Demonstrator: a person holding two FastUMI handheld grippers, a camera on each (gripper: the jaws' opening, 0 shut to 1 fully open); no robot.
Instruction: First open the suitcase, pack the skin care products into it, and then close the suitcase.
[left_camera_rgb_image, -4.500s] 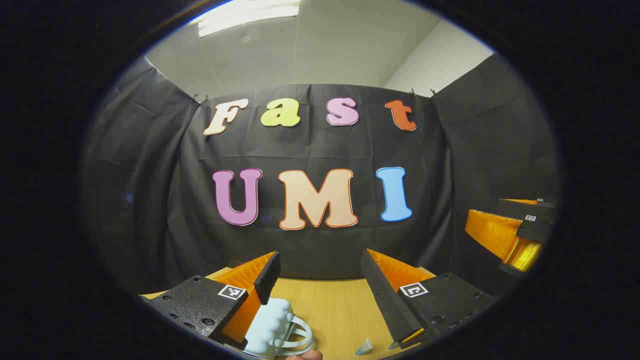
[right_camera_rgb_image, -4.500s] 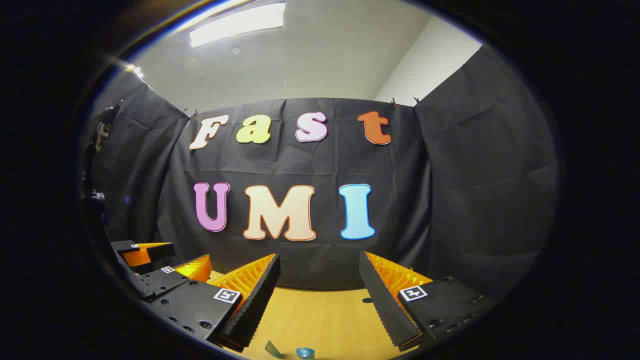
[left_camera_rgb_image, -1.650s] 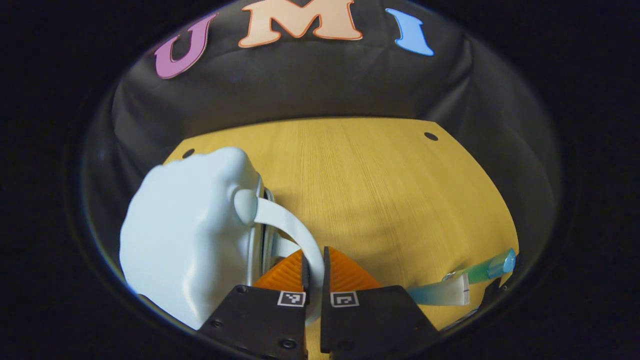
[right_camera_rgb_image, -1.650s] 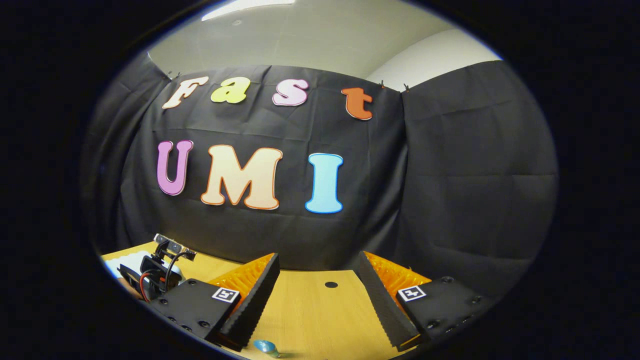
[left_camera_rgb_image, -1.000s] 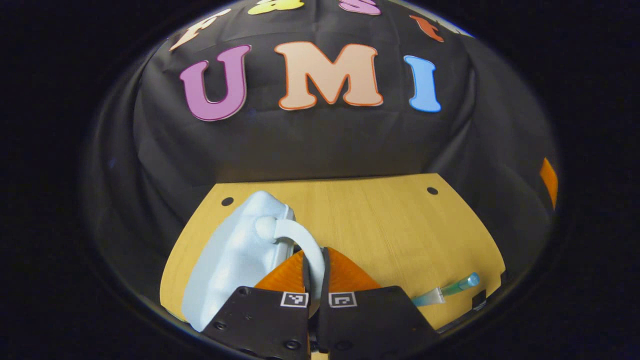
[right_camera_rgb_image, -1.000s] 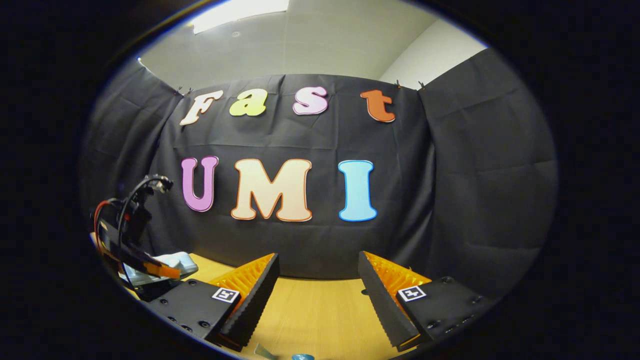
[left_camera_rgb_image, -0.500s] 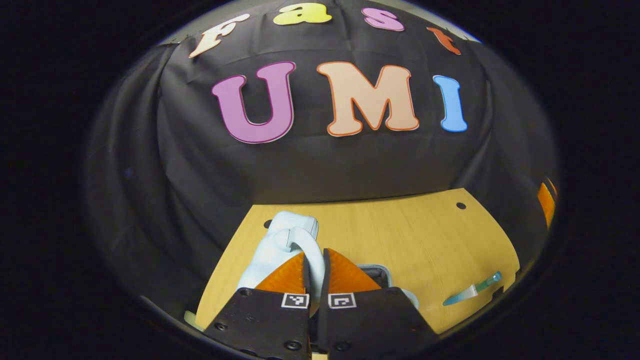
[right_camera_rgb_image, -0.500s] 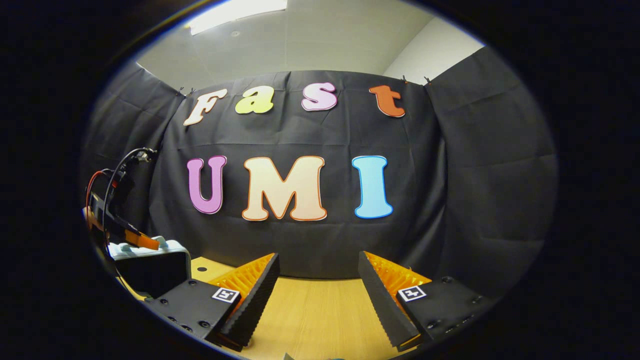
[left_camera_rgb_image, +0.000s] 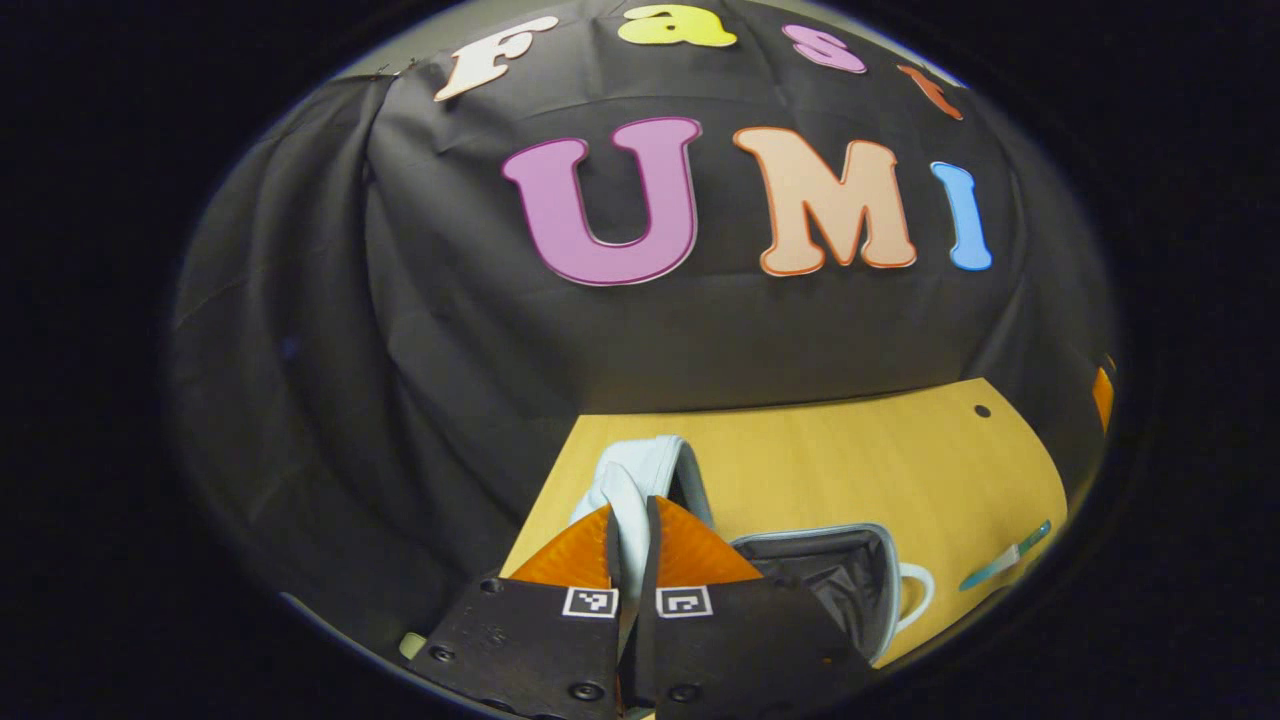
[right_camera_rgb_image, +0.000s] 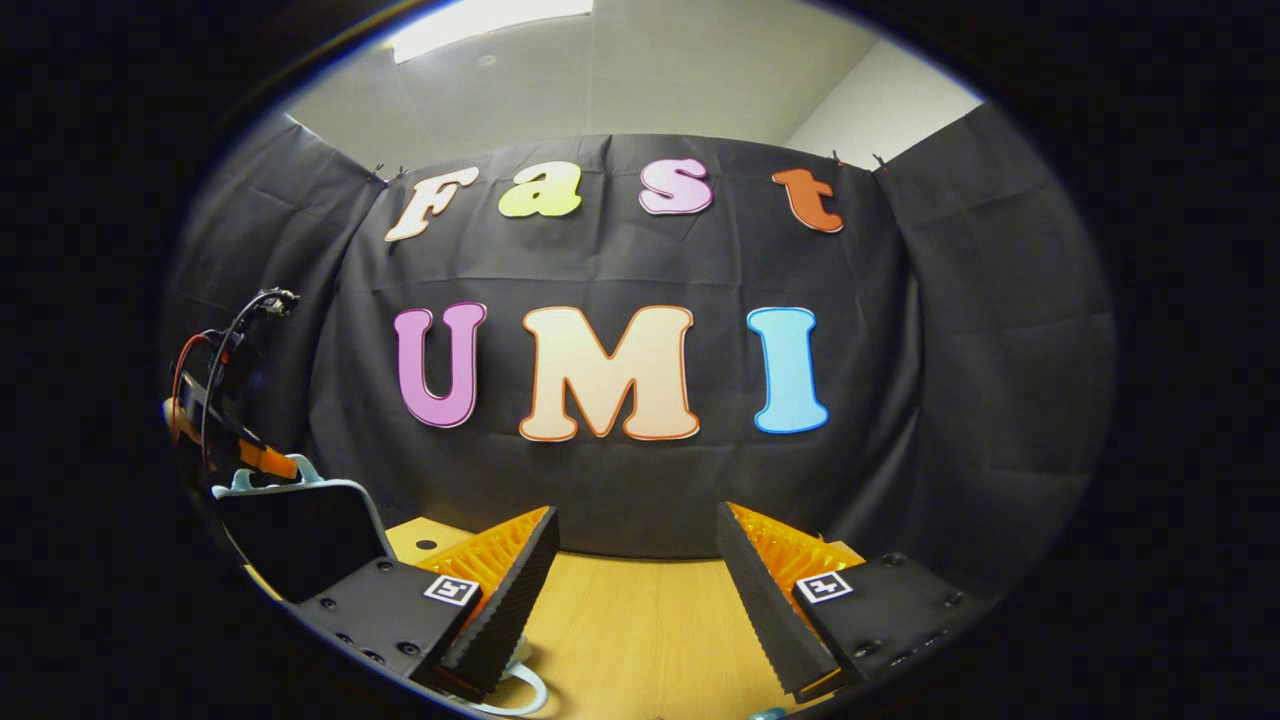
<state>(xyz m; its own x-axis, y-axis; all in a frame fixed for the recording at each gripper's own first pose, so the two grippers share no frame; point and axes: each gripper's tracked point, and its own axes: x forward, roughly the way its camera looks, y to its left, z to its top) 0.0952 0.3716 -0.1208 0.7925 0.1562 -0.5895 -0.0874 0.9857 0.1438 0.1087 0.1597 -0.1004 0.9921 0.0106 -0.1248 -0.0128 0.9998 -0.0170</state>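
Note:
My left gripper (left_camera_rgb_image: 630, 512) is shut on the pale blue handle (left_camera_rgb_image: 628, 490) of the suitcase lid (left_camera_rgb_image: 655, 458), holding the lid raised on edge. Just right of it the suitcase's lower half (left_camera_rgb_image: 830, 580) lies open on the table, showing dark lining and its own pale handle loop (left_camera_rgb_image: 918, 590). A blue-green skin care tube (left_camera_rgb_image: 1003, 566) lies near the table's right edge. In the right gripper view the raised lid (right_camera_rgb_image: 300, 540) stands at far left, lining facing me, with the left gripper (right_camera_rgb_image: 235, 445) on its top. My right gripper (right_camera_rgb_image: 635, 590) is open and holds nothing, above the table.
The wooden table (left_camera_rgb_image: 830, 465) has small holes near its back corners and ends at the black cloth wall. A pale handle loop (right_camera_rgb_image: 520, 690) and a blue tube cap (right_camera_rgb_image: 765, 714) peek in at the bottom of the right gripper view.
The left gripper closed on the lid handle and swung the lid up from flat to upright, baring the lined lower half. The right gripper stayed open and barely moved.

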